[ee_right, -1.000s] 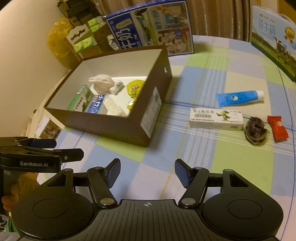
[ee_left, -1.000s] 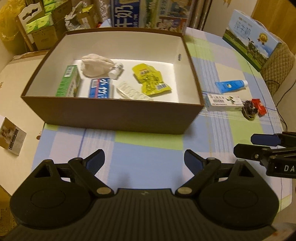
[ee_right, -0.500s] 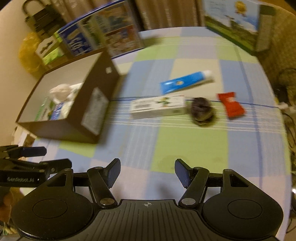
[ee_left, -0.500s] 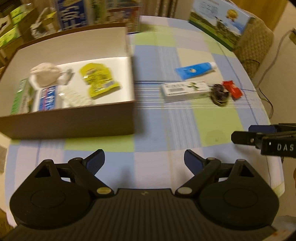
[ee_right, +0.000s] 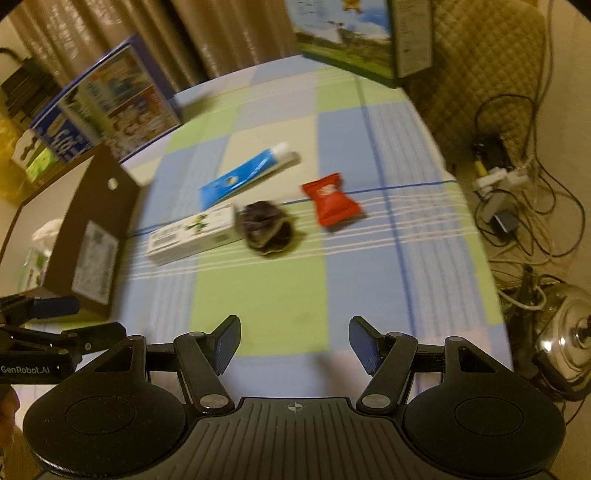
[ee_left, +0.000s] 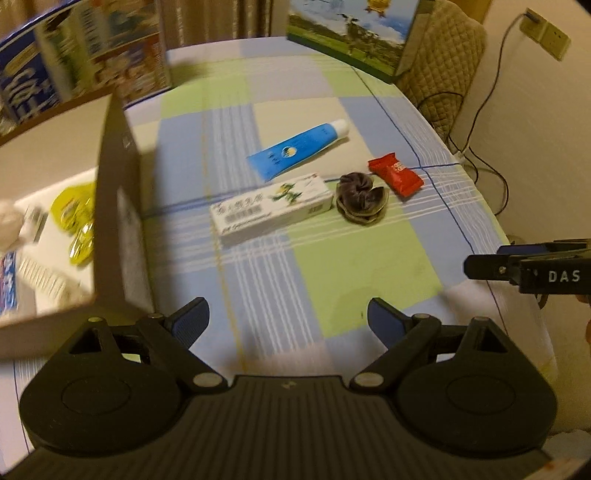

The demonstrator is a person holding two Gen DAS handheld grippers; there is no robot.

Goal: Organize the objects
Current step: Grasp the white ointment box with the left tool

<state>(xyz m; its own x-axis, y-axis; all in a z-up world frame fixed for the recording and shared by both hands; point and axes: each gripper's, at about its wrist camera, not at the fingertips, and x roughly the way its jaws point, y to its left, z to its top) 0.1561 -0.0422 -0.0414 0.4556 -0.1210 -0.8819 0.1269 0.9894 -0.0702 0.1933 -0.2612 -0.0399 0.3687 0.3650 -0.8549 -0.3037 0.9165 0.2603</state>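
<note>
On the checked tablecloth lie a blue tube (ee_left: 298, 151) (ee_right: 248, 172), a long white carton (ee_left: 272, 209) (ee_right: 194, 235), a dark scrunchie (ee_left: 362, 199) (ee_right: 266, 229) and a red packet (ee_left: 395, 174) (ee_right: 331, 200). A brown box (ee_left: 117, 206) (ee_right: 94, 229) stands at the left with a yellow pouch (ee_left: 75, 218) and other packs inside. My left gripper (ee_left: 288, 321) is open above the cloth, well short of the carton. My right gripper (ee_right: 294, 341) is open too, nearer than the scrunchie. Neither holds anything.
Large printed cartons (ee_left: 85, 66) (ee_right: 351, 33) stand at the table's far edge. A quilted chair back (ee_left: 443, 62) and cables (ee_right: 517, 192) are off the right edge, with a metal kettle (ee_right: 565, 350) on the floor.
Both views have swung right, from the brown box toward the loose items on the cloth. Both grippers stay open and empty.
</note>
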